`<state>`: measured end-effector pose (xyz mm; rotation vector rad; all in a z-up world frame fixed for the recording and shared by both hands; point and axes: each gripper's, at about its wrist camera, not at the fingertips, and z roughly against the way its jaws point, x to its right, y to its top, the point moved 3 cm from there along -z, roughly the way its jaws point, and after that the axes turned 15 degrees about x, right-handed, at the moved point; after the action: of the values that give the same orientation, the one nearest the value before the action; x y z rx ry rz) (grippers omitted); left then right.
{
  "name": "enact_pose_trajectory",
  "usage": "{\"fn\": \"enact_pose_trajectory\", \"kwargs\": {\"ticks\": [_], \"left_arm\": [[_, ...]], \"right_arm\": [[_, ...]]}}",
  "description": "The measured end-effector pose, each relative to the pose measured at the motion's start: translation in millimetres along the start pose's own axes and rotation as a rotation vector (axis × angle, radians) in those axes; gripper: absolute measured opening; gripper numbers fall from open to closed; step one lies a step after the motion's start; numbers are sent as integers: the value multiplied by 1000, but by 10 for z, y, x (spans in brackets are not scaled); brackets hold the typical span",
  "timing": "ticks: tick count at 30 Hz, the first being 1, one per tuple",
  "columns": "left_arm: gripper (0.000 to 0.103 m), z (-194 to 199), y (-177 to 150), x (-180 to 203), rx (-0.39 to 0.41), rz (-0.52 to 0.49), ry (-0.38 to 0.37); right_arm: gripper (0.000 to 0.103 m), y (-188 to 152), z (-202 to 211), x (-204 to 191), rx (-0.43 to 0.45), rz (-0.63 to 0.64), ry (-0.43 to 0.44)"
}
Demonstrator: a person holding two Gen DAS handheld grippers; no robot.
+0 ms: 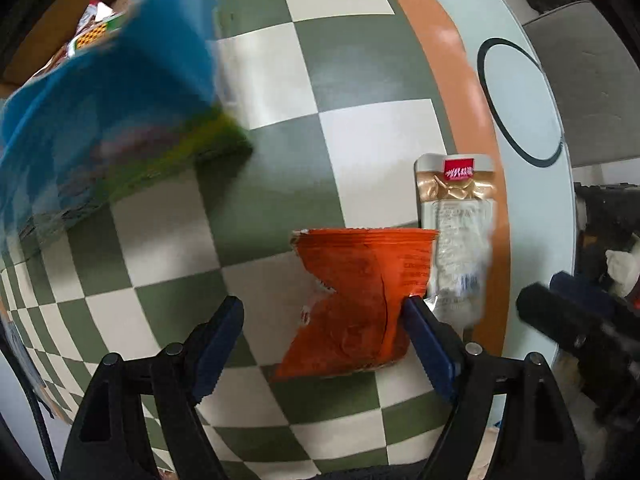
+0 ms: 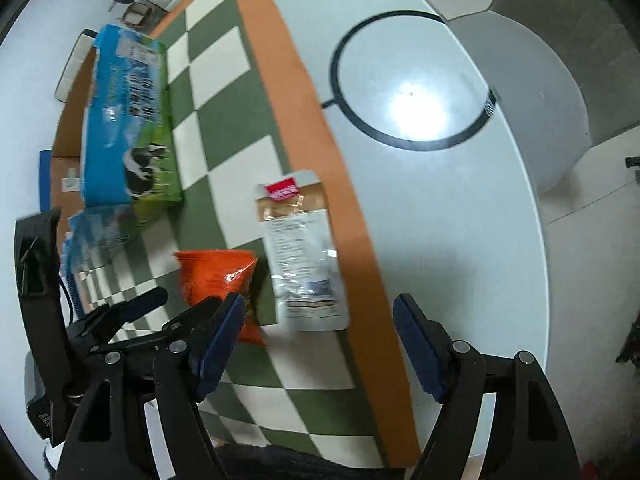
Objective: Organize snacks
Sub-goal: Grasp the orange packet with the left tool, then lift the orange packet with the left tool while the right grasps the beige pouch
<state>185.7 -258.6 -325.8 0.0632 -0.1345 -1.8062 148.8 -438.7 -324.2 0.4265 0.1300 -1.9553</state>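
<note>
Nearest the lens, left wrist view: left gripper (image 1: 324, 316), jaws spread wide over the checked mat (image 1: 360, 80), nothing pinched. At 12 o'clock between the fingers, and brushing the inner face of the 3 o'clock finger: orange snack packet (image 1: 356, 300), crumpled, lying flat; a clear gap on the 9 o'clock side. At 10 o'clock, blurred: blue cow-print snack bag (image 1: 108, 112), propped against a cardboard box (image 1: 60, 20). At 1 o'clock, just beside the orange packet: clear-and-gold sachet (image 1: 458, 232), flat, close to the mat's orange border. Right wrist view: right gripper (image 2: 320, 320), jaws likewise spread wide, empty, poised at the mat's edge with the sachet (image 2: 304, 256) at 12 o'clock, the orange packet (image 2: 218, 280) at 10 o'clock partly hidden behind the left-hand finger, the blue bag (image 2: 128, 120) at 10 o'clock farther off. Step judged in hand: pick-up of the orange packet by the left tongs. Advised: shift toward 3 o'clock to centre the packet, lower until both pads flank the crumpled waist, close gently, since the foil likely slips or crushes.
</note>
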Motion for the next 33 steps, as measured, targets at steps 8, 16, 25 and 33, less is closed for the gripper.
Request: {"fn": "enact_pose_trajectory", "kwargs": {"ticks": [8, 16, 25, 33], "left_arm": [[54, 63, -66, -141, 29, -1, 31], [54, 79, -214, -573, -5, 103, -34], [57, -10, -130, -339, -28, 4, -83], [50, -151, -199, -289, -13, 8, 11]], "right_arm": [[79, 28, -269, -146, 2, 18, -30], [79, 55, -444, -415, -14, 66, -42], [79, 60, -539, -472, -23, 98, -85], [79, 11, -662, -548, -35, 131, -108]]}}
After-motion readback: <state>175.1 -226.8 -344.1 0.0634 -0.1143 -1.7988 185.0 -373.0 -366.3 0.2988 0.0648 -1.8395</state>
